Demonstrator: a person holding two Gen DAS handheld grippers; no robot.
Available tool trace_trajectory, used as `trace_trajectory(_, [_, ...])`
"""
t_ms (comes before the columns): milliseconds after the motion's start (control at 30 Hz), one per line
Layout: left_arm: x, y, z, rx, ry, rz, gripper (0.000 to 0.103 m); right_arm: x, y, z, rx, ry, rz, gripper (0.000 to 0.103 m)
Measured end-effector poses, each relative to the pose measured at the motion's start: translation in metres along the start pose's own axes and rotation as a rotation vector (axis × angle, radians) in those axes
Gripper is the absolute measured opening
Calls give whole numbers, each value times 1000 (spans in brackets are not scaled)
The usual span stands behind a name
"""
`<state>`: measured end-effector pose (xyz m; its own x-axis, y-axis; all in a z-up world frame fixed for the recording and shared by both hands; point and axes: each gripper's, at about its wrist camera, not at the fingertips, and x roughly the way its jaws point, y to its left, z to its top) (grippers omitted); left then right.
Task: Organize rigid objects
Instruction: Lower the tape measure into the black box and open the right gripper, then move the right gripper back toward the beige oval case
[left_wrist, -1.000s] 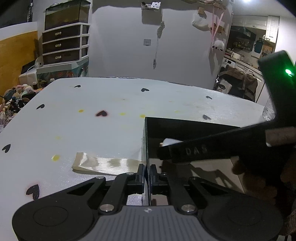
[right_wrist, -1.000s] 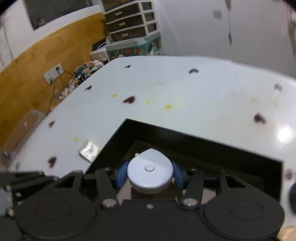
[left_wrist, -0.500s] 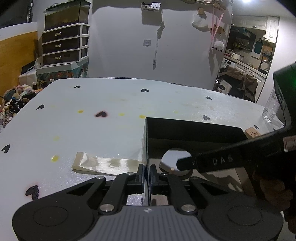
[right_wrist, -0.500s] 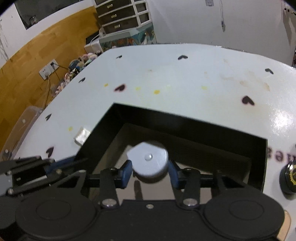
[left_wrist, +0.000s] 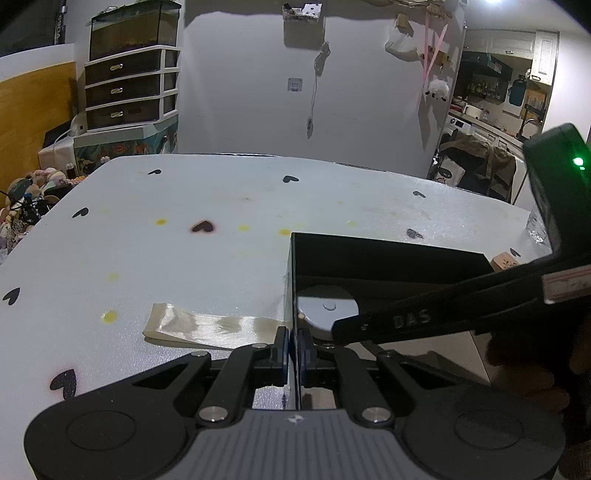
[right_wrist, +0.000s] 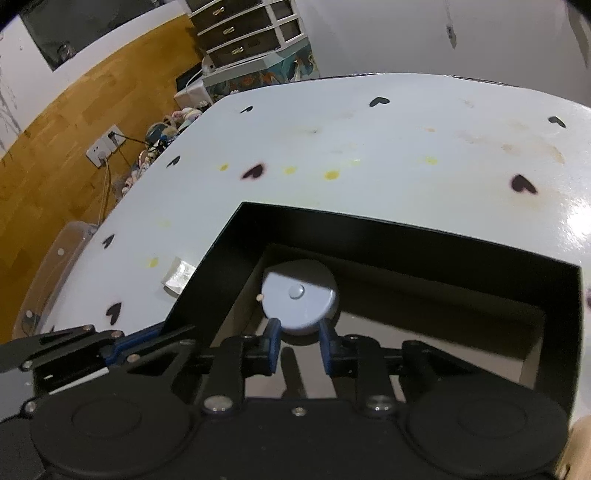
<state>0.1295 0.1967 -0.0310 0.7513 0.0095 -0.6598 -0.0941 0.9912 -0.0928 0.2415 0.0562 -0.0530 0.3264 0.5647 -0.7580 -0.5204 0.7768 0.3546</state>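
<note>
A black open box (right_wrist: 388, 232) stands on the white table; its left wall shows in the left wrist view (left_wrist: 293, 280). A round pale-grey tape measure (right_wrist: 299, 295) lies on the box floor in the near-left corner; it also shows in the left wrist view (left_wrist: 327, 310). My right gripper (right_wrist: 297, 345) is inside the box just behind the tape measure, jaws parted and off it. My left gripper (left_wrist: 293, 345) is shut on the box's left wall.
A strip of clear tape (left_wrist: 207, 326) lies on the table (left_wrist: 184, 258) against the box's left side. A small wooden block (left_wrist: 506, 261) sits beyond the box at the right. Black hearts and yellow spots mark the tabletop.
My right gripper lowered the tape measure into the box, opened and let it go; it now rests on the box floor. My left gripper kept its hold on the wall.
</note>
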Motion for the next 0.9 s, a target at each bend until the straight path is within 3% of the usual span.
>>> trace_trajectory(167, [0, 0, 0, -3, 2, 1, 5, -26, -1, -4, -9, -59, -5, 35])
trace_trajectory(233, [1, 0, 1, -3, 6, 3, 5, -39, 0, -8, -21, -85, -16, 54])
trace_trajectory(500, [5, -3, 2, 1, 15, 17, 5, -85, 3, -31, -98, -208, -75, 81])
trace_trajectory(900, [9, -6, 1, 14, 15, 36, 4, -144, -18, -90, -152, -405, -186, 94])
